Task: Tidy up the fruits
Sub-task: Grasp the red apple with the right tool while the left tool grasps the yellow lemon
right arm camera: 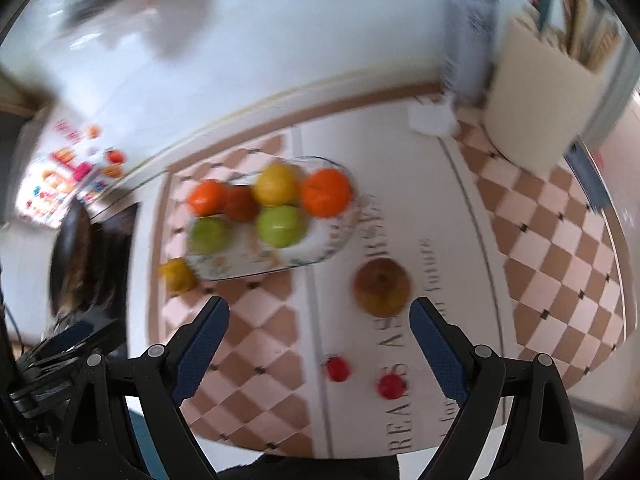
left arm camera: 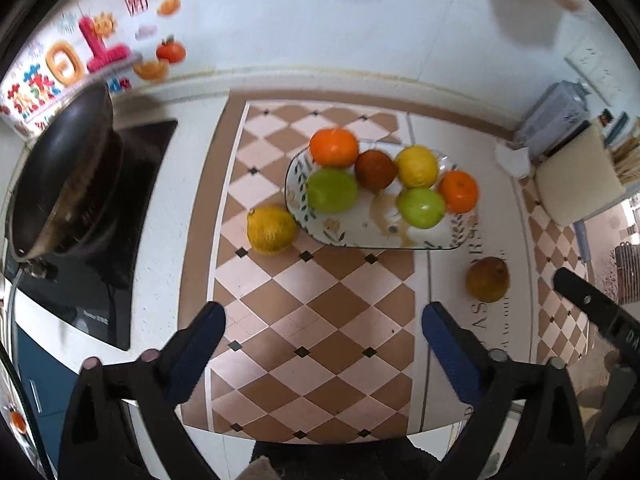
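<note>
A patterned plate [left arm camera: 360, 232] [right arm camera: 320, 248] on the checkered mat holds several fruits: two oranges [left arm camera: 334, 147], two green apples [left arm camera: 331, 190], a yellow lemon [left arm camera: 417, 167] and a dark red fruit [left arm camera: 374, 170]. A second lemon [left arm camera: 272, 230] [right arm camera: 177, 274] lies on the mat just left of the plate. A brownish pear [left arm camera: 487, 279] [right arm camera: 382, 286] lies right of the plate. Two small red fruits [right arm camera: 337, 368] lie nearer. My left gripper [left arm camera: 324, 344] is open and empty above the mat. My right gripper [right arm camera: 319, 340] is open and empty, just short of the pear.
A black pan [left arm camera: 64, 176] sits on a dark cooktop [left arm camera: 120, 280] at the left. A cream container [left arm camera: 576, 184] with sticks and a clear box [left arm camera: 556, 116] stand at the right back. A white tiled wall runs behind. The right gripper's arm [left arm camera: 596, 312] shows at right.
</note>
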Motion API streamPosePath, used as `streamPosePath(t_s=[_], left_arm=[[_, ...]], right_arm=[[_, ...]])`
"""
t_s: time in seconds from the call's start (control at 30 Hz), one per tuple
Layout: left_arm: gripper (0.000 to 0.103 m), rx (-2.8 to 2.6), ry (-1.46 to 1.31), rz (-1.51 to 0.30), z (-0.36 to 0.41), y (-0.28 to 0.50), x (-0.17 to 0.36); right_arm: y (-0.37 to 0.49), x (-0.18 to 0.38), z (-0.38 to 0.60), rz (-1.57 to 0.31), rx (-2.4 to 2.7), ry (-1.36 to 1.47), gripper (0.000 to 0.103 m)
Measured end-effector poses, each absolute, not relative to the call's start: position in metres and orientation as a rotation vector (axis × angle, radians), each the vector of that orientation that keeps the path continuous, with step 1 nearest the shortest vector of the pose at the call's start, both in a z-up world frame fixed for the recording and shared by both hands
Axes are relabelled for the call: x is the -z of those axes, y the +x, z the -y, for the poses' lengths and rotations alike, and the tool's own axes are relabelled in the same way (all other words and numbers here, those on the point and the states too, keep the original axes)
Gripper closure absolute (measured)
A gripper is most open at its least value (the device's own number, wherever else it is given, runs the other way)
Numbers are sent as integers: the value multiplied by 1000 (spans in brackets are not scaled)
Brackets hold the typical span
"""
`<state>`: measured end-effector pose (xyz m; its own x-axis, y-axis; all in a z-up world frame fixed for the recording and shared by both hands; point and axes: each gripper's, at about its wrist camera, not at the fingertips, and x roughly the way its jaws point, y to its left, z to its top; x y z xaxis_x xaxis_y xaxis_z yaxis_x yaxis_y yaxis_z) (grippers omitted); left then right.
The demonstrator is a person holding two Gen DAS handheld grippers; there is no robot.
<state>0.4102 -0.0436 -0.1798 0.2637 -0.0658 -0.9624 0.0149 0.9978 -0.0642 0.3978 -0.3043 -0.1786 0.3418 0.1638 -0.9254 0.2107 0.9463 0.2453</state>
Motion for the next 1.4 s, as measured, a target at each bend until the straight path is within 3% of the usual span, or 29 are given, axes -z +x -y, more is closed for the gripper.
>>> streamPosePath(t_s=[0.43, 0.53, 0.97, 1.2, 1.27, 1.33, 1.4], left_arm=[[2, -106, -167, -1443, -10, 453, 251], [2, -125, -173, -1461, -20, 459, 260], [2, -125, -518, -1520, -72, 495, 306], [3, -47, -482, -1517, -56, 521, 321], [15, -25, -453, -1511, -50, 525, 323], [43, -9, -432, -1513, -45, 528, 326], [47, 17, -417, -1519, -41, 529, 329]], right_arm=[[448, 323, 342, -1464, 124, 401, 10], [451, 343, 337, -1491, 105, 407, 30], [427, 349, 246, -1568, -111, 324, 31], [431, 352, 220, -1589, -136, 274, 31], [431, 352, 219, -1593, -137, 265, 31], [433, 351, 223, -1595, -134, 266, 31], [435, 351, 226, -1599, -131, 274, 31]])
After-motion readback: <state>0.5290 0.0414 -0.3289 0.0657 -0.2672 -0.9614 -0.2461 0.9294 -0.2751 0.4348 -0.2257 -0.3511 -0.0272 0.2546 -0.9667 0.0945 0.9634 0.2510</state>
